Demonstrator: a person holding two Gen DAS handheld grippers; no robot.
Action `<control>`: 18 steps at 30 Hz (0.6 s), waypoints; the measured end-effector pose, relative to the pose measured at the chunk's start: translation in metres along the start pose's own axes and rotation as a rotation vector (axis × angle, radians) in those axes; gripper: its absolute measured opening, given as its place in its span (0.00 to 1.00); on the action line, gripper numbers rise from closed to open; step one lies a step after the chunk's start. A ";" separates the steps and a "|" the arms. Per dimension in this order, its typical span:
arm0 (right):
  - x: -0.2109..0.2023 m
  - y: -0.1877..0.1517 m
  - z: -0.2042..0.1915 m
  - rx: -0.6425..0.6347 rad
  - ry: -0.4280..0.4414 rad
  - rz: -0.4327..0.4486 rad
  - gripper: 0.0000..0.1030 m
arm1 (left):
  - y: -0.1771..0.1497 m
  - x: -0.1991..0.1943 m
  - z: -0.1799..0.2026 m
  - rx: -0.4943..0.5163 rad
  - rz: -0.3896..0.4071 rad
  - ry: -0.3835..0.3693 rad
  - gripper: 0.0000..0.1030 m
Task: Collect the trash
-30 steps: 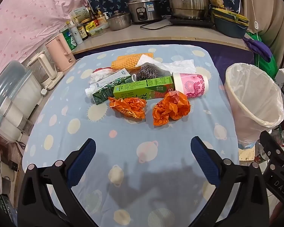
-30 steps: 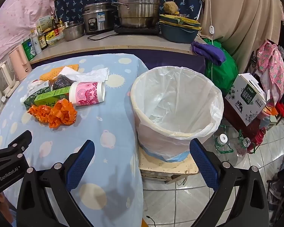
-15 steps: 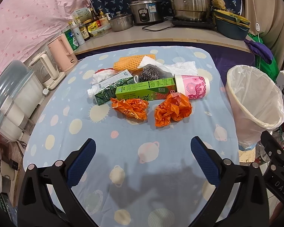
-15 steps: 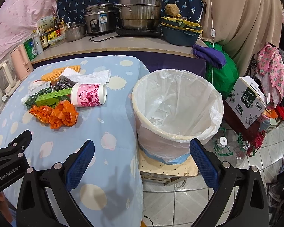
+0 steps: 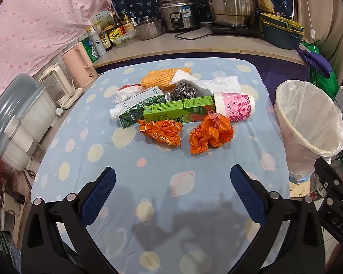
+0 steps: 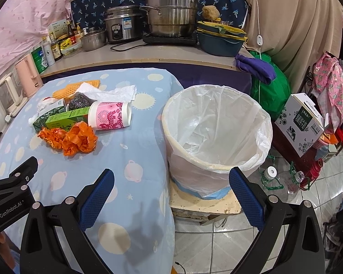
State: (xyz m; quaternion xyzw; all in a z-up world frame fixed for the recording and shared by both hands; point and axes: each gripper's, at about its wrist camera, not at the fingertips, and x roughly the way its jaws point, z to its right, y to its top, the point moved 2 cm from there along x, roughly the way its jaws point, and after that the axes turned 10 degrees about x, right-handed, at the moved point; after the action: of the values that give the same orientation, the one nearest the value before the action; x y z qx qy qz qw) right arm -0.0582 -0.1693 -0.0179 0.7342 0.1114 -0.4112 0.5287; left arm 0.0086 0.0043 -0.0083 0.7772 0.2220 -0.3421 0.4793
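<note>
Partly hidden steel scourer (image 5: 184, 90) behind green carton (image 5: 179, 111), both grippers' fingers (image 5: 98, 196) (image 6: 245, 194) wide, empty.

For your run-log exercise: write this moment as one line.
left gripper open | right gripper open | trash on table | bin liner empty

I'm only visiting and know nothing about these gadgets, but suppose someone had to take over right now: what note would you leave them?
Left hand-held gripper: open, empty, above the near part of the table.
Right hand-held gripper: open, empty, near the lined trash bin, which stands beside the table's right edge.
Trash sits in one cluster mid-table: two orange wrappers, pink cup on its side, green box, dark green carton, steel scrubber, white tissue, orange foam net.
Done: nothing visible in the bin.
Left: every piece. The orange wrappers are nearest.
</note>
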 end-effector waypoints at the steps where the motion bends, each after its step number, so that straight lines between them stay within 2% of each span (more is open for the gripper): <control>1: 0.000 0.000 0.000 0.000 0.001 0.000 0.93 | 0.000 0.000 0.000 0.001 0.001 0.000 0.93; 18: 0.000 -0.001 -0.001 -0.001 0.001 -0.001 0.93 | 0.001 0.000 -0.002 0.001 -0.001 0.003 0.93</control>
State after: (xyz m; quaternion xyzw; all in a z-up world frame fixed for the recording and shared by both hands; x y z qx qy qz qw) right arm -0.0579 -0.1681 -0.0184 0.7342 0.1122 -0.4110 0.5287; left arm 0.0095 0.0055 -0.0075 0.7778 0.2227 -0.3413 0.4784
